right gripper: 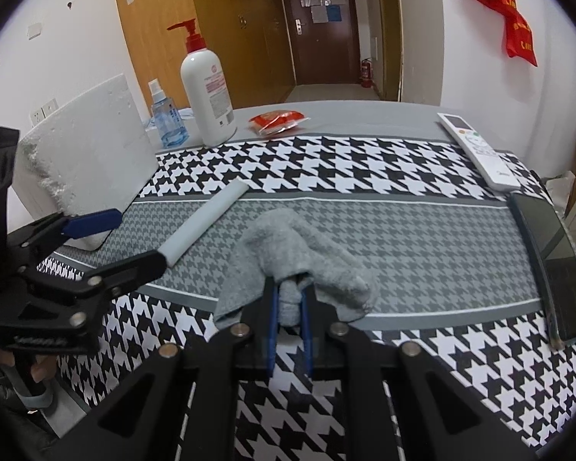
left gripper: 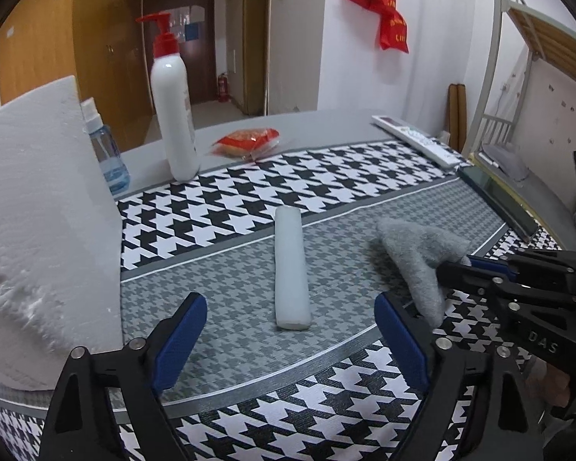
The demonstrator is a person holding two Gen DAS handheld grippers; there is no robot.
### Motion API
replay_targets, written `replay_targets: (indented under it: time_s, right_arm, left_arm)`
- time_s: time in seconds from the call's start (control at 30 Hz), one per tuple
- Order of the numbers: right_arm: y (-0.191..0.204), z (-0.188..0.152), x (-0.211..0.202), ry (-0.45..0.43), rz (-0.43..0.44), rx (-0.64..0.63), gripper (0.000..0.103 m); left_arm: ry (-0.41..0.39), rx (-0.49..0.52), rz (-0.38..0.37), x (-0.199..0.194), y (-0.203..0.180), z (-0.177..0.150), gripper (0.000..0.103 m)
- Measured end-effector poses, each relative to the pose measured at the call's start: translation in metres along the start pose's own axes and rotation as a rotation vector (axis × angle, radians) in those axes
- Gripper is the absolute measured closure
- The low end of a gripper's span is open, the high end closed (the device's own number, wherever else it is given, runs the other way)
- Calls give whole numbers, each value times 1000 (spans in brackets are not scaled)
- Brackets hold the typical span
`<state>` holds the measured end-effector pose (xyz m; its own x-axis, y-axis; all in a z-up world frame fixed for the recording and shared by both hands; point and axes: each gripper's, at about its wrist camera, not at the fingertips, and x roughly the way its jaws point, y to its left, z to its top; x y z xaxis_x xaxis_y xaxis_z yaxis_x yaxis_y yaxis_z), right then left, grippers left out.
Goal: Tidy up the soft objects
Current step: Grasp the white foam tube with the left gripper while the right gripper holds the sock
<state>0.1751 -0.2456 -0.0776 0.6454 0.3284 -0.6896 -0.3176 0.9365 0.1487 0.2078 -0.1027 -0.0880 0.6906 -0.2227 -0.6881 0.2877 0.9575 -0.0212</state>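
A grey fuzzy cloth point(right gripper: 295, 253) lies crumpled on the houndstooth tablecloth point(right gripper: 403, 253). My right gripper point(right gripper: 290, 299) is shut on a fold of its near edge; it also shows in the left wrist view point(left gripper: 464, 265) gripping the cloth point(left gripper: 414, 257). A white rolled towel point(left gripper: 292, 269) lies on the grey band, straight ahead of my left gripper point(left gripper: 288, 342), which is open and empty with the roll's near end between its fingers' line. In the right wrist view the roll point(right gripper: 207, 223) lies left of the cloth, with the left gripper point(right gripper: 130, 238) at its near end.
A white foam block point(left gripper: 38, 223) stands at the left. A pump bottle point(left gripper: 172, 103), a blue spray bottle point(left gripper: 105, 146) and a red packet point(left gripper: 249, 140) stand at the back. A white remote point(right gripper: 478, 150) and a dark phone point(right gripper: 549, 265) lie at the right edge.
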Motion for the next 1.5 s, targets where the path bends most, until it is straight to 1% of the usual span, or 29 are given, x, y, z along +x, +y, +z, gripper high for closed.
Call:
replay_targets:
  time_s: [0.17, 0.2, 0.27, 0.33, 0.43, 0.5, 0.53, 0.7, 0.8, 0.93, 1.0, 1.27, 1.33, 1.5]
  right_arm:
    - [-4, -3, 0, 2, 7, 8, 89]
    - [-5, -3, -1, 2, 7, 11, 89]
    - [-7, -4, -1, 6, 1, 17, 89]
    - [-6, -5, 0, 10, -1, 16, 89]
    - [-5, -6, 0, 9, -3, 16, 89]
    - [-5, -6, 0, 6, -3, 18, 89]
    - [-5, -6, 0, 7, -4, 18, 89]
    - [-5, -5, 1, 25, -24, 2, 89]
    - [-4, -3, 2, 24, -22, -1, 89]
    - [-1, -2, 2, 23, -19, -11, 89]
    - [0, -1, 3, 24, -17, -14, 89]
    - [2, -2, 2, 26, -14, -24, 89]
    - [2, -2, 2, 27, -13, -25, 89]
    - [3, -2, 2, 28, -20, -26, 89]
  left_arm:
    - [23, -10, 26, 7, 0, 5, 18]
    - [29, -12, 22, 9, 1, 6, 20]
    - [41, -11, 22, 14, 2, 7, 22]
    - [58, -8, 32, 20, 2, 8, 29]
    - [78, -15, 25, 27, 3, 9, 33]
    - [76, -17, 18, 28, 3, 9, 35]
    - [76, -13, 17, 29, 2, 9, 39]
    - [74, 7, 14, 32, -2, 10, 46]
    - [73, 8, 15, 32, -3, 11, 47]
    - [81, 24, 18, 35, -5, 11, 59]
    - [95, 18, 20, 38, -5, 10, 63]
    - [86, 27, 20, 37, -7, 8, 74]
    - [88, 24, 24, 37, -6, 8, 80]
    - [78, 24, 17, 35, -4, 8, 83]
